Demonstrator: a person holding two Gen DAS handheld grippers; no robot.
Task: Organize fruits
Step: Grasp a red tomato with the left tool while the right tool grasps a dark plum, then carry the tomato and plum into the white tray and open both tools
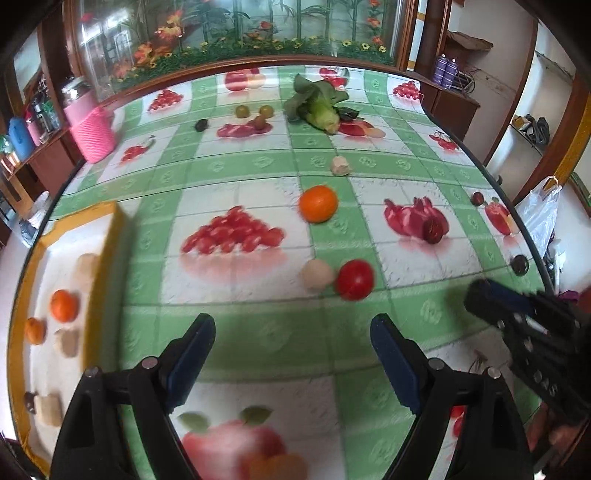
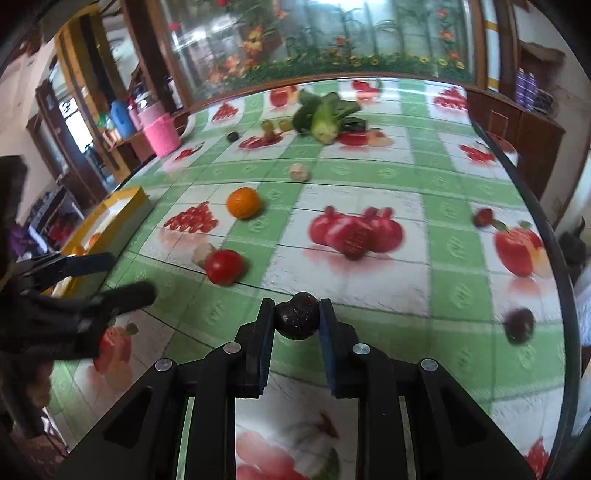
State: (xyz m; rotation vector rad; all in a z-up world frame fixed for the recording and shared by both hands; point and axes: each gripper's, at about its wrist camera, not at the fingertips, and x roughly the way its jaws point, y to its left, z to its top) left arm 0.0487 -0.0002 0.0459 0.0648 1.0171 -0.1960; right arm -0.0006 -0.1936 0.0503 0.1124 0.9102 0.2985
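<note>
Table [image 1: 258,166], orange [image 1: 318,204], tomato [image 1: 355,279], perhaps garlic [image 1: 340,165]

a round table [image 1: 258,173] fills the room's middle, spread with a glossy green-and-white checked cloth printed with fruit pictures. behind it stands a dark wooden cabinet with a wide glass panel [image 1: 236,33] painted with bamboo and orange flowers. wooden shelves on the left carry a blue jug [image 1: 20,138] and a pink container [image 1: 79,99]. on the right, white walls hold open shelving [image 1: 528,125], 2 purple bottles [image 1: 445,72] and a hanging white plastic bag [image 1: 537,214]. soft daylight reflects off the cloth.
</note>
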